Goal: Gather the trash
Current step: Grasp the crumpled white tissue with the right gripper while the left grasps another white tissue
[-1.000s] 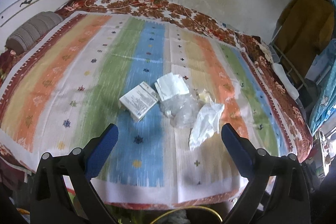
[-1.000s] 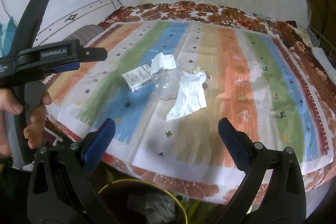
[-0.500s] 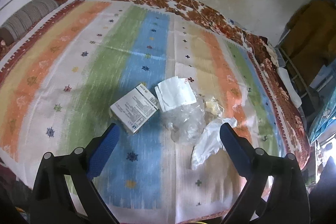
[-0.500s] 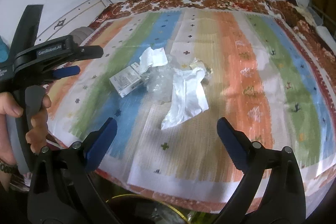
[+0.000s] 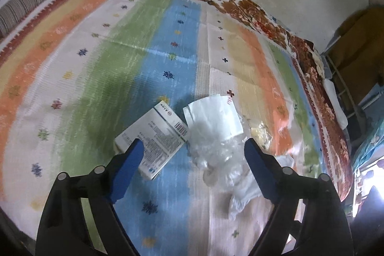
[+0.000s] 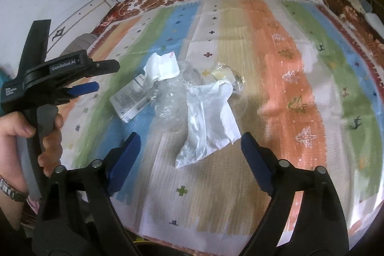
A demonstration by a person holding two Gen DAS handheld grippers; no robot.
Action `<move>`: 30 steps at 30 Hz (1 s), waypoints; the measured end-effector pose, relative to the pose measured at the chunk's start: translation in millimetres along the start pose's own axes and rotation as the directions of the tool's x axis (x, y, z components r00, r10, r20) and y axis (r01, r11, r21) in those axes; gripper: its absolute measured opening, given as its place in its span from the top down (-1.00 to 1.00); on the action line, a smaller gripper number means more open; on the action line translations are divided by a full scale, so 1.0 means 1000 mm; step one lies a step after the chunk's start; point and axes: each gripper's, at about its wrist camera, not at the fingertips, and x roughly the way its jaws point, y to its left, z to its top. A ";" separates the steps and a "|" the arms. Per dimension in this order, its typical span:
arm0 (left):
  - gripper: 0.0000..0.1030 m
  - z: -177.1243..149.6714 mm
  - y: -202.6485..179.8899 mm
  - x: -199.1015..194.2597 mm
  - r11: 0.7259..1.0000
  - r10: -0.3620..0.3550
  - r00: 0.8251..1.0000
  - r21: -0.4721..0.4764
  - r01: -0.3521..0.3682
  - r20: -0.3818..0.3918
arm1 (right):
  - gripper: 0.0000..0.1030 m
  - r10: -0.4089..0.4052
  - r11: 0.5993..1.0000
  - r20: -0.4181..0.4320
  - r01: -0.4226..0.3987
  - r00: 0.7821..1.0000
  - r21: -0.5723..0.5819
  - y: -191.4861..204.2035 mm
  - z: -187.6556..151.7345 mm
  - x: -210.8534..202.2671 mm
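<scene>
A pile of trash lies on a striped bedspread (image 5: 96,68). It holds a white printed carton (image 5: 156,136), a folded white paper (image 5: 213,116), clear crumpled plastic (image 5: 216,160), a white crumpled wrapper (image 6: 208,121) and a small yellowish scrap (image 6: 225,73). My left gripper (image 5: 193,155) is open, hovering just above the carton and plastic. It also shows in the right wrist view (image 6: 91,78), left of the pile. My right gripper (image 6: 188,148) is open, just in front of the white wrapper.
The bedspread also shows in the right wrist view (image 6: 300,88). A grey ribbed pillow (image 5: 21,6) lies at the far left by the wall. A floral sheet edge (image 5: 240,4) runs along the back. Furniture and clothes (image 5: 355,40) stand to the right of the bed.
Both grippers have moved forward and down toward the trash pile. The left one now reaches the carton; the right one has closed in on the white wrapper. Both stay open.
</scene>
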 end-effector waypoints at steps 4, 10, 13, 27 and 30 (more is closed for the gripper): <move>-0.52 0.005 -0.003 0.020 1.000 -0.020 1.000 0.002 0.020 -0.013 | -0.34 -0.012 1.000 -0.018 0.012 1.000 0.005 -0.005 0.005 0.015; -0.38 0.014 -0.012 0.039 0.999 -0.044 0.999 0.028 0.045 -0.013 | -0.22 -0.017 1.000 -0.029 0.017 0.999 -0.005 -0.009 0.014 0.032; -0.21 0.015 -0.016 0.049 0.997 -0.055 0.998 0.060 0.058 -0.036 | -0.10 -0.039 0.999 -0.035 0.037 0.999 -0.035 -0.008 0.017 0.039; 0.88 0.016 -0.021 0.057 0.993 -0.052 0.998 0.102 0.054 -0.023 | 0.78 0.008 1.000 -0.118 -0.007 0.993 0.007 -0.011 0.018 0.065; 0.92 0.019 -0.018 0.045 0.994 -0.053 0.999 0.097 0.054 -0.011 | 0.94 -0.003 1.000 -0.112 -0.001 0.994 -0.030 -0.008 0.015 0.059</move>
